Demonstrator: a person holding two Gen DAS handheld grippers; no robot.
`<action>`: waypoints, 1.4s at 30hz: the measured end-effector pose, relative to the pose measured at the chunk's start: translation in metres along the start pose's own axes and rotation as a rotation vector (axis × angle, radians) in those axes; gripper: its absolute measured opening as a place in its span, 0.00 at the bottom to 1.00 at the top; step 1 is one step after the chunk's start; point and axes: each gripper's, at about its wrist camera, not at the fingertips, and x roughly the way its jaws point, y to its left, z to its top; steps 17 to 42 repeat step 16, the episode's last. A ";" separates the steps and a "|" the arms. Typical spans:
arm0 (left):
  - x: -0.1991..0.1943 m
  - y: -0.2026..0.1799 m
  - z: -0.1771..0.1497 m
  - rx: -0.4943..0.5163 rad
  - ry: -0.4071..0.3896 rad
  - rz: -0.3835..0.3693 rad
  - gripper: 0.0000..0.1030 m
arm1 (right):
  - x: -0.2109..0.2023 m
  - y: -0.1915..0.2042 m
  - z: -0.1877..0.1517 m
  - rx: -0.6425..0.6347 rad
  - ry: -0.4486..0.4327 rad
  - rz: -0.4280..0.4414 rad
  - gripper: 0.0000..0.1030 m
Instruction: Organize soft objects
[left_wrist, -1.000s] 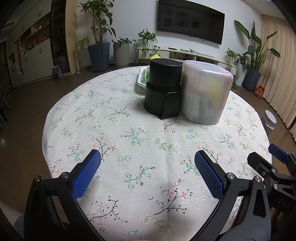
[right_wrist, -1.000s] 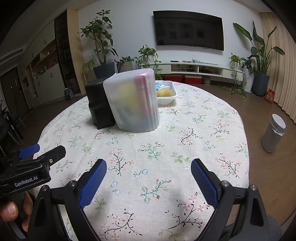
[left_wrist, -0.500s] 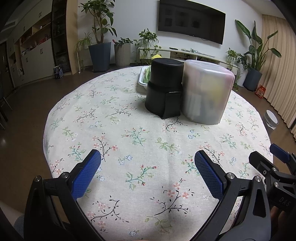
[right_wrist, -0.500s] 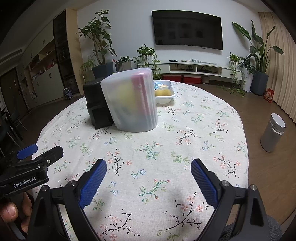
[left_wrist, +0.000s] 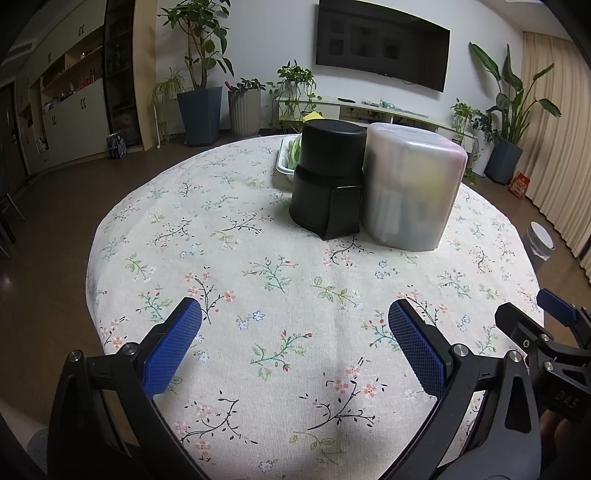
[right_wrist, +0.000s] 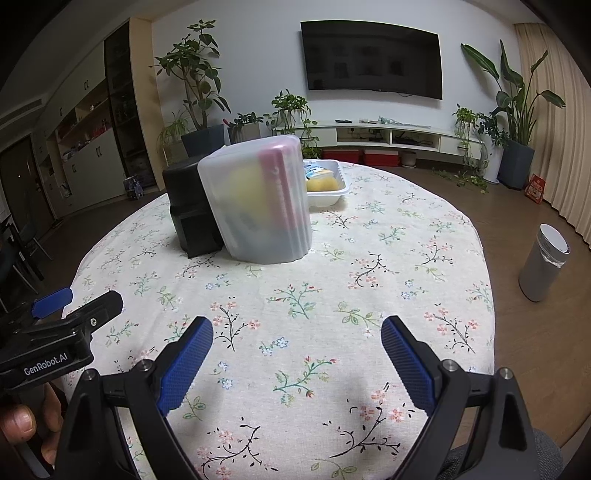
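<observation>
Translucent container (left_wrist: 412, 192), far ahead of both gaping jaws

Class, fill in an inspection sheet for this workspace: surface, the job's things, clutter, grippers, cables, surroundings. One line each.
Surface: round table under a floral cloth.
Job's things: black container and frosted container side by side, apparently touching; white tray behind them, holding yellow items.
Clutter: nothing seen.
Grippers: left gripper and right gripper both open, empty, above the near edge.
Cables: nothing seen.
Surroundings: wall television, potted plants, grey bin on the floor.
</observation>
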 end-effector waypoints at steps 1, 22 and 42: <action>0.000 0.001 0.000 0.000 -0.001 0.000 1.00 | 0.000 0.000 0.000 0.000 0.000 0.000 0.92; 0.000 0.001 0.000 0.002 -0.006 0.000 1.00 | 0.000 0.000 0.000 0.001 0.001 0.001 0.92; 0.000 0.001 0.000 0.002 -0.006 0.000 1.00 | 0.000 0.000 0.000 0.001 0.001 0.001 0.92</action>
